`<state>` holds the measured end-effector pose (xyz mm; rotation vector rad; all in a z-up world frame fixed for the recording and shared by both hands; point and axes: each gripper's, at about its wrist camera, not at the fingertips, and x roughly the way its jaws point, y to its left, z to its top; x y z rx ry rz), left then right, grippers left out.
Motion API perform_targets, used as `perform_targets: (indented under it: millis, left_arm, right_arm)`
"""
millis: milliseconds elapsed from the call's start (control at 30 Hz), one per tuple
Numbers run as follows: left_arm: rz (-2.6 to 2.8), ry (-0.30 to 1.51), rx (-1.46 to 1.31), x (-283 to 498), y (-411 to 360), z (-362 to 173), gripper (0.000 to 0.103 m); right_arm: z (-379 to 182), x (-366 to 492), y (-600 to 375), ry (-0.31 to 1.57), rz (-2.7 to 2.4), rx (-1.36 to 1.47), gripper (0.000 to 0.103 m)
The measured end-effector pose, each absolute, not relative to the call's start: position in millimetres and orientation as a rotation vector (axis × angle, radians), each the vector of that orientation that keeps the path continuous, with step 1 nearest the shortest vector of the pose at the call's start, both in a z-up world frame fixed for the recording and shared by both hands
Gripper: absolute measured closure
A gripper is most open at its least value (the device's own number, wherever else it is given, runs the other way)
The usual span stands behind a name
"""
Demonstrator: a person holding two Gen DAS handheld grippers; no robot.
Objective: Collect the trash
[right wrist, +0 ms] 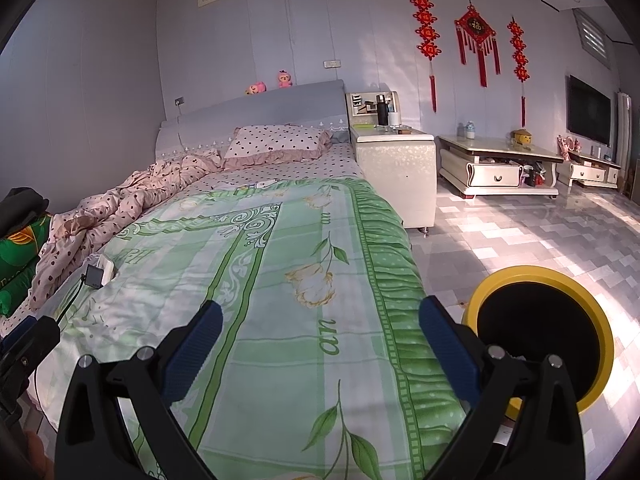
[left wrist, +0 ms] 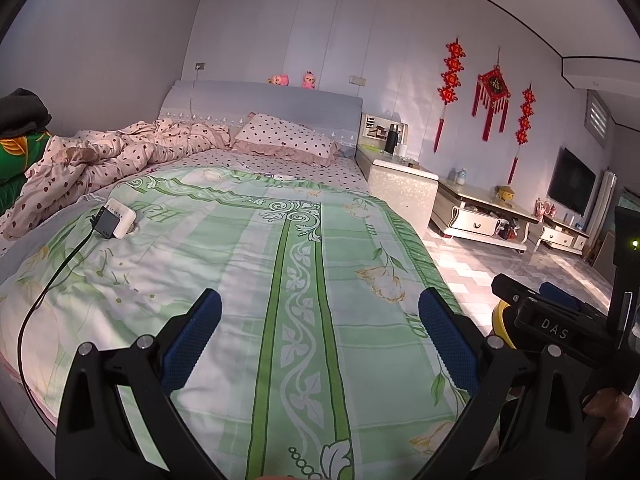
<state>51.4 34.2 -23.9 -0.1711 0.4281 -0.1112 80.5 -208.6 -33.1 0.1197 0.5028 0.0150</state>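
Left tool [left wrist: 320, 320] and right tool [right wrist: 320, 320]: both spread wide, empty, over the bed [right wrist: 280, 280]. No trash identifiable on it. Yellow-rimmed bin [right wrist: 538, 336] on floor beside bed (likely light, rigid); its rim looks the best hold.

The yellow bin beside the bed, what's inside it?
The yellow bin shows only a dark black interior, apparently a liner. No trash is visible, and the right gripper covers its lower edge, so the bottom stays unseen.
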Motion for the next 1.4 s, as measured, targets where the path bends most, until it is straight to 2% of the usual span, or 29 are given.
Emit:
perform_targets:
  millis: [1400]
  left_arm:
    - [-0.115,0.438,-0.183,50.6,31.8,-26.0,0.008]
  right_arm:
    - [-42.3,80.2,-209.5,0.519,0.011,0.126,0.008]
